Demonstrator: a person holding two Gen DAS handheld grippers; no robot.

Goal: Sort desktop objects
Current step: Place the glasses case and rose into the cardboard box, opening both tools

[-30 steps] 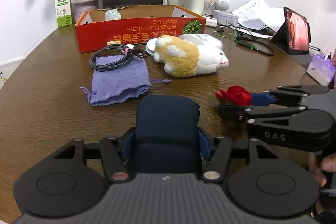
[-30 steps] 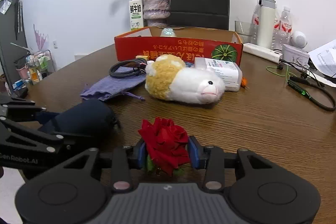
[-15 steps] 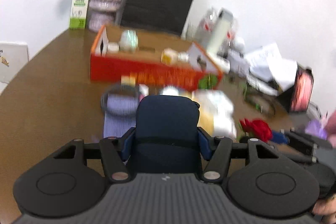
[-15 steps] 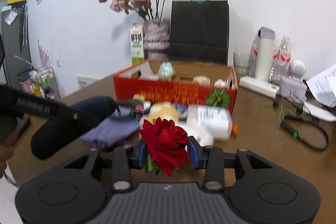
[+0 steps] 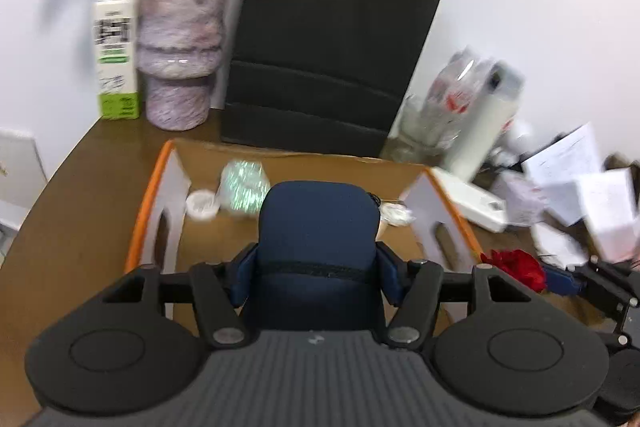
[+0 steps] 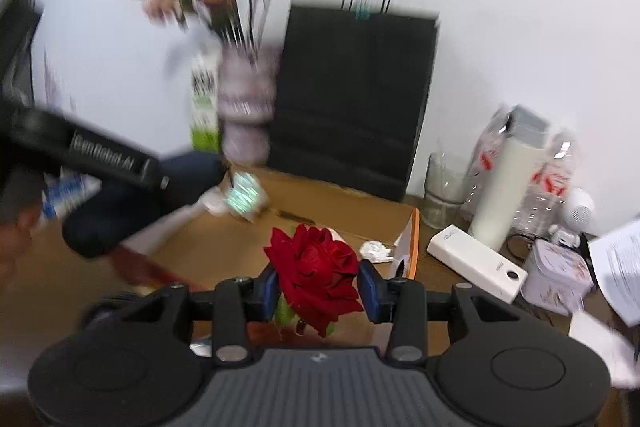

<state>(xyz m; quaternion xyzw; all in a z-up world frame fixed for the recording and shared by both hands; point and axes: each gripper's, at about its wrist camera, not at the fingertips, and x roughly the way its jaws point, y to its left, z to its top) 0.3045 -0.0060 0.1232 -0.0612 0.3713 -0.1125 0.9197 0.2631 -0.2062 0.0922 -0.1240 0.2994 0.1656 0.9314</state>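
My left gripper [image 5: 318,277] is shut on a dark blue zip case [image 5: 318,227], held in the air over the open cardboard box [image 5: 400,167]. The same case [image 6: 120,211] shows at the left of the right wrist view. My right gripper [image 6: 318,287] is shut on a red artificial rose [image 6: 316,267], also above the box [image 6: 348,203], near its right end. In the left wrist view the rose [image 5: 516,267] hangs just past the box's right wall. Inside the box lie an iridescent glass cup [image 5: 244,187], a small white lid [image 5: 202,203] and crumpled white bits [image 6: 374,250].
Behind the box stand a black paper bag [image 5: 332,55], a purple vase [image 5: 180,55] with dried flowers and a milk carton [image 5: 116,47]. To the right are a white power bank [image 6: 476,263], a glass [image 6: 444,187], a white bottle [image 6: 508,179] and papers [image 5: 580,167].
Both grippers rose off the table and travelled forward to above the cardboard box, each keeping its object. The plush toy, purple pouch and cable dropped out of view beneath them.
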